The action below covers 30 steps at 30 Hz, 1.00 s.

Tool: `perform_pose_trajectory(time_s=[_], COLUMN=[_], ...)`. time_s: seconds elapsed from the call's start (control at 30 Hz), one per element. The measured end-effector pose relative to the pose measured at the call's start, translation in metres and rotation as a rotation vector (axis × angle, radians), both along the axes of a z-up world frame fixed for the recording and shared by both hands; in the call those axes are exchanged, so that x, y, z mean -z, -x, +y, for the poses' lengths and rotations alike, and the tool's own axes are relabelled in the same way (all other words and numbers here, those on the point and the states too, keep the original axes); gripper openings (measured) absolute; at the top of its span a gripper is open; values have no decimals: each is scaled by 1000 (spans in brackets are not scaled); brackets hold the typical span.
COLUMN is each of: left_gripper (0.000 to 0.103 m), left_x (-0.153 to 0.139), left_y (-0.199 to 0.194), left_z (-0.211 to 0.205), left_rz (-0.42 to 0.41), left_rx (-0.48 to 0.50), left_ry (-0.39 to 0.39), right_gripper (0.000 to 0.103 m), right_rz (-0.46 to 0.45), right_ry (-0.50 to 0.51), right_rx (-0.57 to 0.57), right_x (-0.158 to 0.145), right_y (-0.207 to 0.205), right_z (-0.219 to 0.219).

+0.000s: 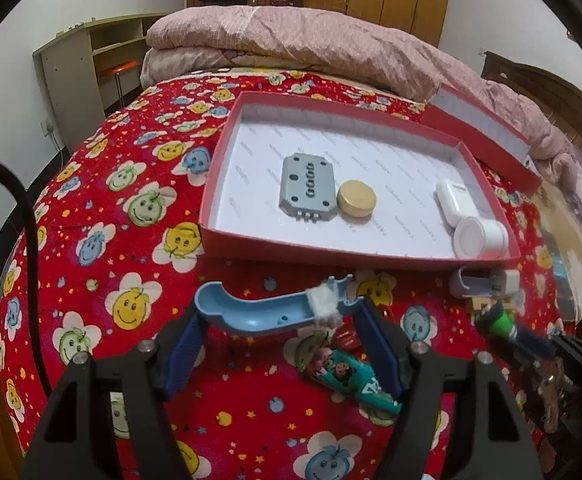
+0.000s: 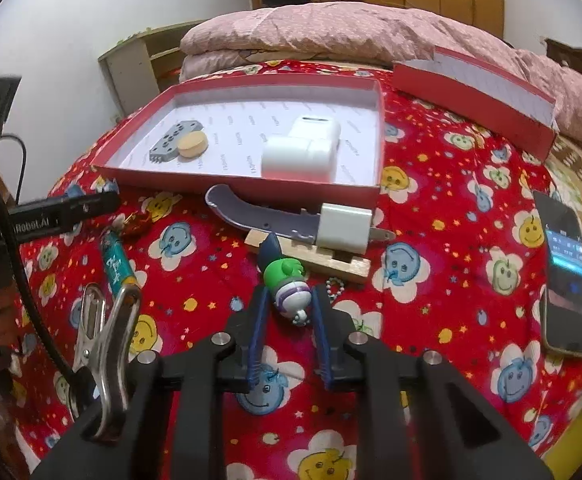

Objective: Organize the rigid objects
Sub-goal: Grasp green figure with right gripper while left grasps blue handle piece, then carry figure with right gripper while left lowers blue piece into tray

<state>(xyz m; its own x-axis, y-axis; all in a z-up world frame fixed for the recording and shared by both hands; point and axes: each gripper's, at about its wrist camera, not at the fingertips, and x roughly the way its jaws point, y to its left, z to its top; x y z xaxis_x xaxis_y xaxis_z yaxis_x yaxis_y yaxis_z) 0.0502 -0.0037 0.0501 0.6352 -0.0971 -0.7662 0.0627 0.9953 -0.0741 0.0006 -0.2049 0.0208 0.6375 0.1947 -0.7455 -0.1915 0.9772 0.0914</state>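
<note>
Green-and-white toy figure (image 2: pixel 287 284) just in front of red box (image 2: pixel 227 190), clamped by right gripper (image 2: pixel 289 300). Blue curved track piece (image 1: pixel 267 310) apparently touched by spread left gripper (image 1: pixel 279 318); grip unclear.

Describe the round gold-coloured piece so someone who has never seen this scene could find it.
Start at the shallow red box with the white lining, lying open on the flowered red bedspread. Inside, toward its left, lies a grey block with holes. The gold disc touches that block's right edge: the only round, flat, tan piece there; the other contents are white.
</note>
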Motion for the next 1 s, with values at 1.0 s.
perform_pose_trajectory(time_s=[1.0], left_gripper=[76], left_x=[-26], left_y=[-51], left_z=[-14], left_rz=[-65], left_rx=[59], left_ry=[-54], right_gripper=[22], right_rz=[-60], right_ry=[-28], right_rx=[-66], right_x=[-40], right_y=[-18], right_z=[14])
